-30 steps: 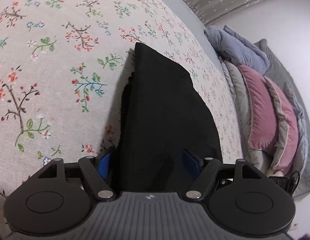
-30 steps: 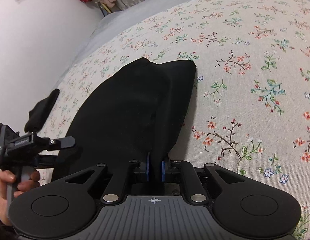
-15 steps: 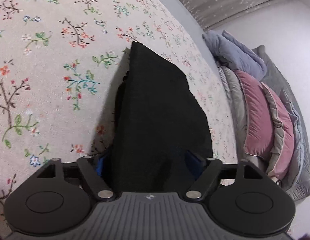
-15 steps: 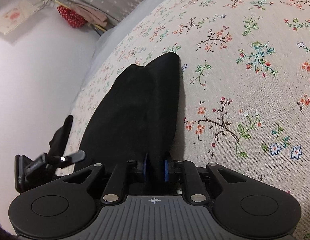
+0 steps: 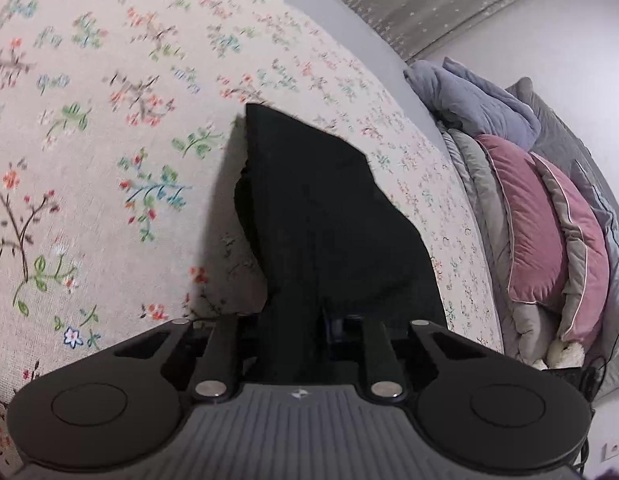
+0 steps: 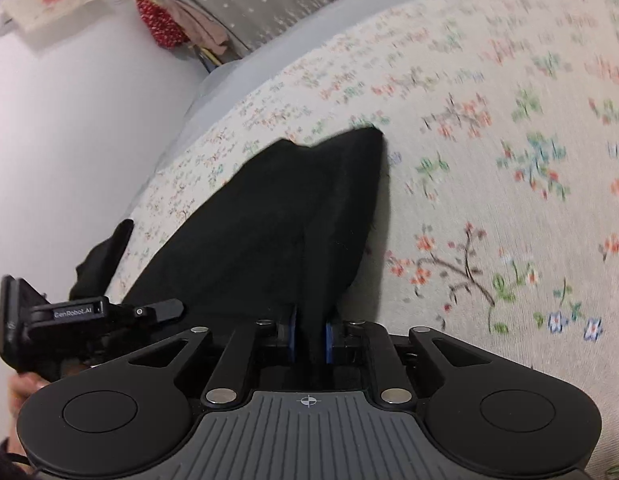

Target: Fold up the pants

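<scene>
Floral bedspread point(image 5: 89, 160), black pants point(image 5: 329, 220), left gripper point(image 5: 309, 320) jaws just clamped on them, right gripper point(image 6: 309, 336) jaws pinching them

Left claw point(image 5: 301, 332) has just clamped shut; right claw point(image 6: 308, 336) grips narrowly.

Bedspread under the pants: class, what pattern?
Cream bedspread with small flowers and twigs; right wrist view.

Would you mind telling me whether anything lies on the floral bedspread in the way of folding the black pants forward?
Nothing visible does. Both the left gripper and the right gripper are already shut on the near edge of the black pants, and the floral bedspread around and beyond them shows only its print. The pillows sit off to the side.
</scene>
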`<action>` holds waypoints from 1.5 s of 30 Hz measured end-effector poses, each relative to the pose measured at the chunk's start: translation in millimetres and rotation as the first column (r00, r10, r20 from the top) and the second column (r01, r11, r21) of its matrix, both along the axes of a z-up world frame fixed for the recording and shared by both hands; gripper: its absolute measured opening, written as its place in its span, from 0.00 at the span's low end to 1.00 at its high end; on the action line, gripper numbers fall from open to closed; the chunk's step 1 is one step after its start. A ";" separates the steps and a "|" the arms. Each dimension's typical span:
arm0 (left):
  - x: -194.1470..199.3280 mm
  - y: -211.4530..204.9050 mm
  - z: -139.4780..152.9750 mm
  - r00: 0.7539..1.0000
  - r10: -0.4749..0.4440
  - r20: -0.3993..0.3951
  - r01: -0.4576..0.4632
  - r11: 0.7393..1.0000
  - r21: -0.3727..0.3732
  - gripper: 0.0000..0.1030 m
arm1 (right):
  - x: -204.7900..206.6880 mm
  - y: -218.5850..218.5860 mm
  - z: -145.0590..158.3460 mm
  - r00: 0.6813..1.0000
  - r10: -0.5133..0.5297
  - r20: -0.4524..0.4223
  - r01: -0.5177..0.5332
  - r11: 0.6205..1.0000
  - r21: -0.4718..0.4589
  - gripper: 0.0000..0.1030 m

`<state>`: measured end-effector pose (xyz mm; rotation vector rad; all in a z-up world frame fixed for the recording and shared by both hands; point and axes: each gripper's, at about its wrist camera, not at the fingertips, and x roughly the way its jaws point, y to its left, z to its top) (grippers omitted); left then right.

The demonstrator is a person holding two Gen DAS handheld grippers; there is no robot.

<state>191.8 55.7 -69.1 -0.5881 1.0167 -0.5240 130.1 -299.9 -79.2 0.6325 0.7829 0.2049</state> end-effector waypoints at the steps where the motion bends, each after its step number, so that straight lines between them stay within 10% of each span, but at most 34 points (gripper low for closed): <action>1: 0.0 -1.4 2.6 1.000 -0.001 0.008 0.001 1.000 0.005 0.02 | -0.4 1.6 2.9 1.000 0.000 0.009 0.000 1.000 -0.018 0.11; 16: 41.2 -1.5 57.9 0.973 0.082 0.215 -0.079 0.997 -0.026 0.01 | 55.6 22.1 70.7 0.976 0.069 0.208 -0.014 0.967 -0.255 0.10; 22: 87.2 -1.4 19.6 0.983 0.123 0.139 -0.117 0.992 -0.055 0.05 | 111.4 15.4 56.7 0.980 0.056 0.192 -0.011 0.973 -0.230 0.10; 28: 103.7 -5.6 -19.3 0.987 0.155 0.048 -0.156 0.988 0.009 0.21 | 141.1 -2.7 -6.6 0.998 0.017 0.069 -0.004 0.984 -0.177 0.19; 39: 95.7 5.5 -5.2 0.981 0.158 0.115 -0.170 0.979 0.109 0.29 | 127.1 -19.6 4.5 1.000 -0.017 0.014 0.019 0.988 -0.156 0.31; 45: 82.4 -11.2 21.9 0.956 0.191 0.223 -0.248 0.932 0.265 0.28 | 116.9 1.3 30.7 0.999 -0.010 0.040 0.022 0.946 -0.325 0.42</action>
